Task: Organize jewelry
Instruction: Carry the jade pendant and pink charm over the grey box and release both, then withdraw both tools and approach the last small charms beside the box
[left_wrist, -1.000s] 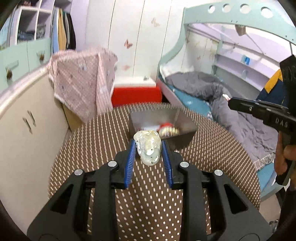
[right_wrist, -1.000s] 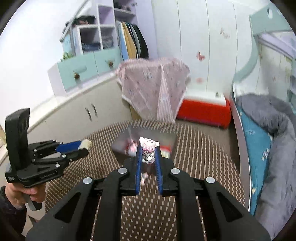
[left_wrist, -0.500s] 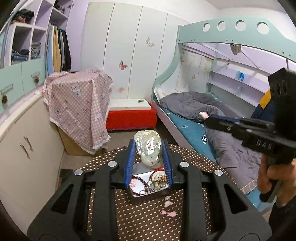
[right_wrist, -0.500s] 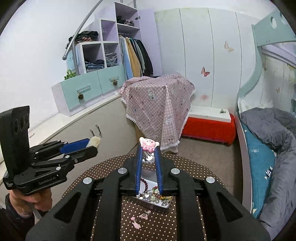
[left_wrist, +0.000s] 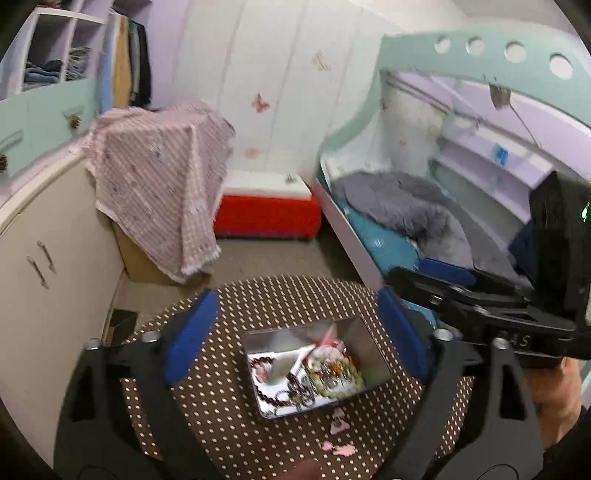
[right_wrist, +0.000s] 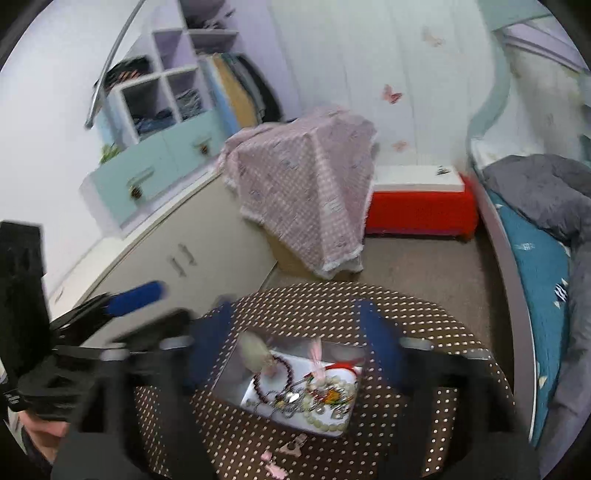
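Left wrist: dotted table (left_wrist: 229, 402) before bunk bed (left_wrist: 384, 229).

One metal tray (right_wrist: 236, 373), two grippers, one round table (right_wrist: 443, 325).

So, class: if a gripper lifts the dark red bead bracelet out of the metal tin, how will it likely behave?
The dark red bead bracelet would probably sag limply, since it lies as a loose loop. It may snag, because it lies against the tangled silver chains in the shiny metal tin. Round glossy beads could slip between the fingers.
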